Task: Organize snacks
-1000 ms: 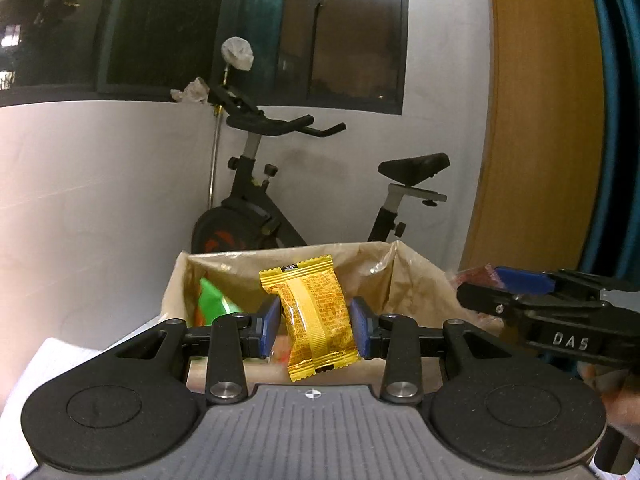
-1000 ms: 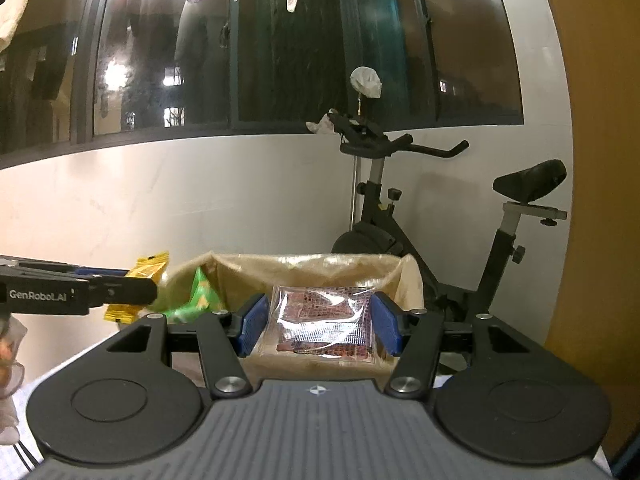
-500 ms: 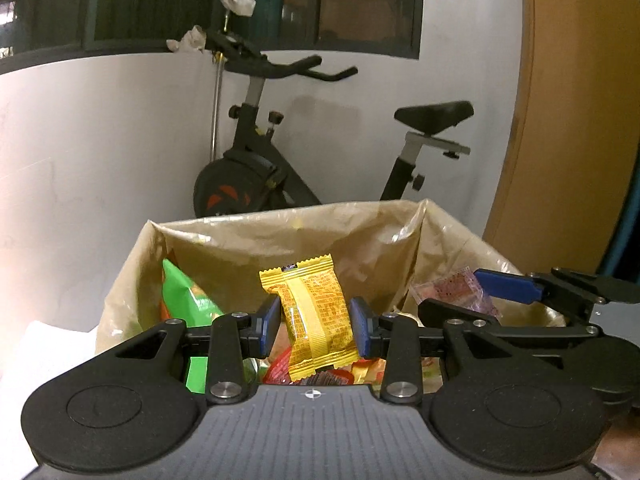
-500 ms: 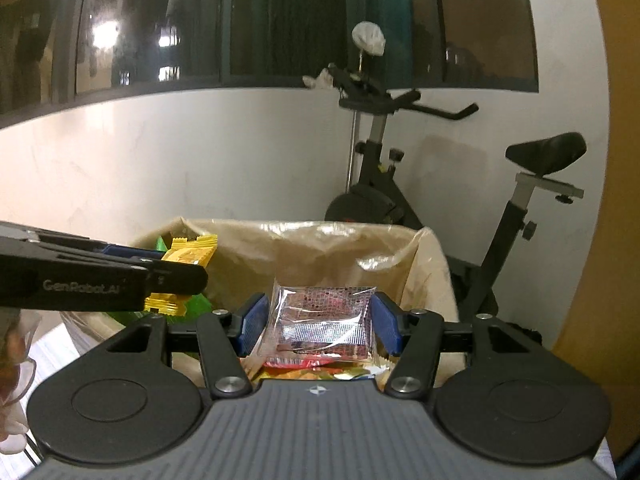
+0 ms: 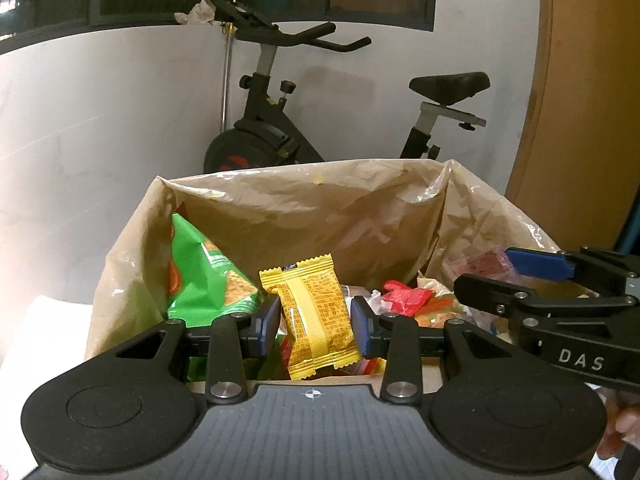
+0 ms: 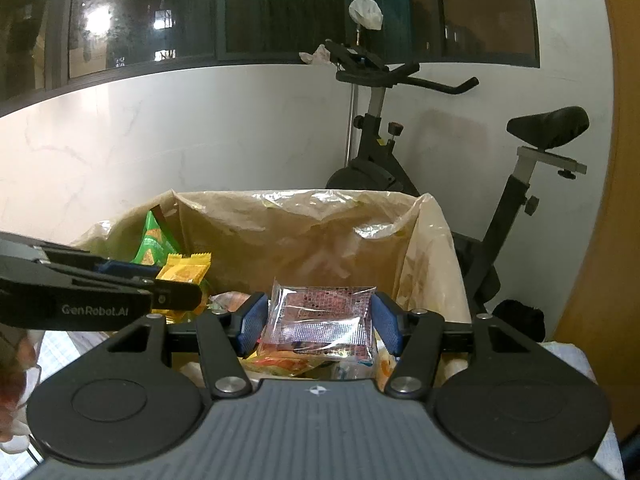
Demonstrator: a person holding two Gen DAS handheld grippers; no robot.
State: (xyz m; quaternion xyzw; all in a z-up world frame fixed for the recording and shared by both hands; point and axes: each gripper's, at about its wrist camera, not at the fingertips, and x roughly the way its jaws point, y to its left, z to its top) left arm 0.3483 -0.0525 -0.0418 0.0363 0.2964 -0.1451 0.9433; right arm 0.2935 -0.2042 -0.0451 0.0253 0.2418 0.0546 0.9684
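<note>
**Two snack packs held over lined box**

Left gripper (image 5: 315, 322) clamped on yellow snack pack (image 5: 316, 312), blue pads pressing both sides; pack upright, hanging above the open top of the box w/ plastic liner (image 5: 320, 216). Same pack (image 6: 182, 272) seen from right wrist cam, poking out behind left gripper's fingers at left side of box.

Right gripper (image 6: 319, 322) grasping clear pack w/ dark red grid print (image 6: 324, 316), pads touching both edges, pack lying roughly flat btwn them, over box's near right portion. Right gripper (image 5: 532, 276) also in left cam at right edge, side-on, blue pad visible, pinkish pack partly showing beside it.

Inside box: green chip bag (image 5: 200, 276) leaning vs. left wall, standing tall; red wrapper (image 5: 404, 298) and orange/mixed wrappers (image 5: 438, 310) piled on bottom toward centre-right. More wrappers (image 6: 280, 360) below clear pack in right cam, details too small to tell.

Box sitting on surface w/ white cloth (image 5: 44, 320) at left. Behind box: exercise bike (image 5: 280, 136) against white wall (image 5: 100, 120), dark window (image 6: 280, 8) above. Wooden panel (image 5: 580, 120) at far right. Bit of person's hand (image 5: 620, 428) at lower right corner of left cam, blurred.
</note>
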